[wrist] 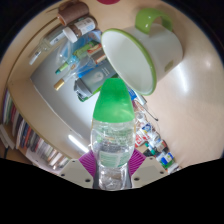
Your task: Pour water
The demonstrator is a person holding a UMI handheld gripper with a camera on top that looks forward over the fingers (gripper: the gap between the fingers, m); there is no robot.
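A clear plastic water bottle (112, 145) with a green cap (113, 100) stands up between my fingers, and my gripper (110, 160) is shut on it, with the purple pads (87, 158) pressing both its sides. The whole view is tilted. Just beyond the green cap lies a white bowl (135, 58) with a green rim, its opening facing the bottle. A white cup with a green lid (158, 32) sits beyond the bowl on the pale tabletop (195, 85).
A rack with several small bottles and sticks (75, 62) stands left of the bowl. A brown jar (72, 15) is beyond it. Colourful packets (155, 140) lie to the right of the bottle. Books or stacked items (25, 135) line the left side.
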